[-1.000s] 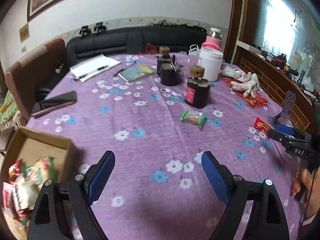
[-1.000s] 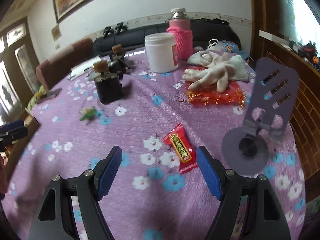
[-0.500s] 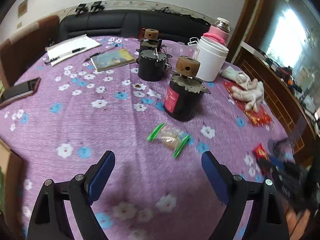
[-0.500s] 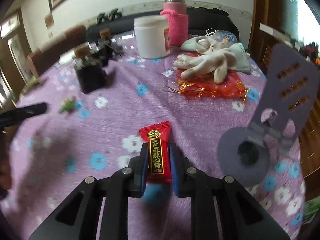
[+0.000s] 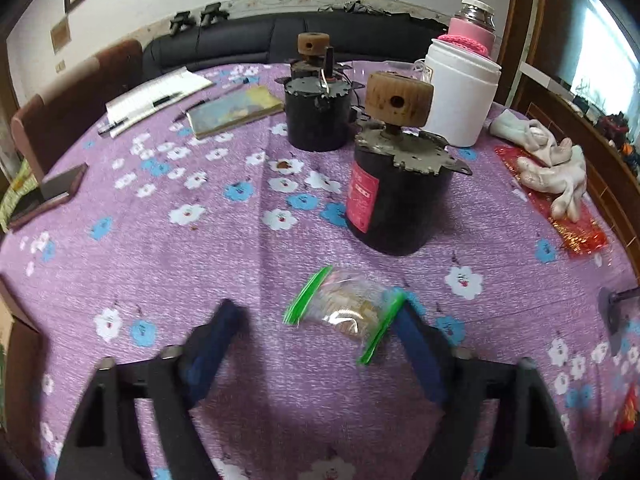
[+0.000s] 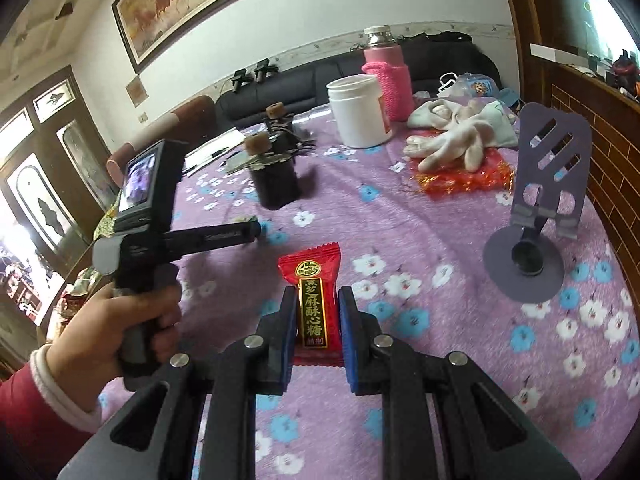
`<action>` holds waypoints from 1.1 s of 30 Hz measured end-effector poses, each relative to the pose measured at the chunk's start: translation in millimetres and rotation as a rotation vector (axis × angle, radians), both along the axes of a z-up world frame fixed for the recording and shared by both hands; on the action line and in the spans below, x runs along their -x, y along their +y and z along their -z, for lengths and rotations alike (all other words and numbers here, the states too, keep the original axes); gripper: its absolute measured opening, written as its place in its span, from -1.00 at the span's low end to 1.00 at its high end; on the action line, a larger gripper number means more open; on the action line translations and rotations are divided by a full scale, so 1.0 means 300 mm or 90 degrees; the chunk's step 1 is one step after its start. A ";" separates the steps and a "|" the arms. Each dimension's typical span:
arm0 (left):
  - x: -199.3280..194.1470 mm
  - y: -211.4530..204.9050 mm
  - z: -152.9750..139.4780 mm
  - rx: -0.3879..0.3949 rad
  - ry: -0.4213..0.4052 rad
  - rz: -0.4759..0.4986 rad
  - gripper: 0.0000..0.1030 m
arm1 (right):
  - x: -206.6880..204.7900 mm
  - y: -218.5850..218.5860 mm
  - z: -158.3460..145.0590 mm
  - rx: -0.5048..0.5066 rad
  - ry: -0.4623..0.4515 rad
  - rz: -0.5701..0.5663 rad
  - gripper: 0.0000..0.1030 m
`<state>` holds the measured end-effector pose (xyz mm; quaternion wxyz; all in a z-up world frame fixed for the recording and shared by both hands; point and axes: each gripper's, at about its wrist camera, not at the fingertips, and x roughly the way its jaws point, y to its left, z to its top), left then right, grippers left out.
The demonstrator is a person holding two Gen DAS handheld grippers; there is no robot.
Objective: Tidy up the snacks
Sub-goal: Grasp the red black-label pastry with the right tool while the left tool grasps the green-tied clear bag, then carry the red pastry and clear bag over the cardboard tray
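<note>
Two snacks show on the surface (image 5: 200, 264): one clear packet with green ends (image 5: 344, 312) and one red candy (image 6: 314, 308). There are three black motors (image 5: 394, 204) (image 5: 316, 114) (image 5: 310, 64), one white tub (image 5: 460, 96), one pink flask (image 5: 472, 26), one notebook (image 5: 236, 110), and one phone stand (image 6: 540, 216).

Black-framed grippers (image 6: 314, 320) with blue pads (image 6: 347, 332) and silver screws; bare hand (image 6: 116, 328), red sleeve (image 6: 36, 420) over white cuff.

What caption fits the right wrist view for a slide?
Right gripper clamps a red candy above the purple flowered tablecloth, with the left hand beside it.
</note>
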<state>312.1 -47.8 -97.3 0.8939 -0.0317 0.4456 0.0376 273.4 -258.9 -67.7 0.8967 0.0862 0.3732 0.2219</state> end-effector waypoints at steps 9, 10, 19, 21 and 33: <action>0.083 0.060 -0.034 0.043 -0.006 0.039 -0.26 | 0.046 0.047 0.010 -0.021 0.009 -0.008 -0.63; 0.104 0.072 -0.041 0.046 -0.011 0.041 -0.26 | 0.052 0.056 0.008 -0.023 0.010 -0.010 -0.63; 0.312 0.204 -0.134 0.067 -0.062 0.035 -0.29 | 0.131 0.154 -0.012 -0.043 0.010 -0.043 -0.63; 0.370 0.245 -0.160 0.060 -0.073 0.024 -0.29 | 0.144 0.180 -0.017 -0.044 0.008 -0.052 -0.63; 0.629 0.497 -0.270 -0.010 -0.127 -0.069 -0.28 | 0.249 0.435 -0.061 -0.047 -0.001 -0.136 -0.63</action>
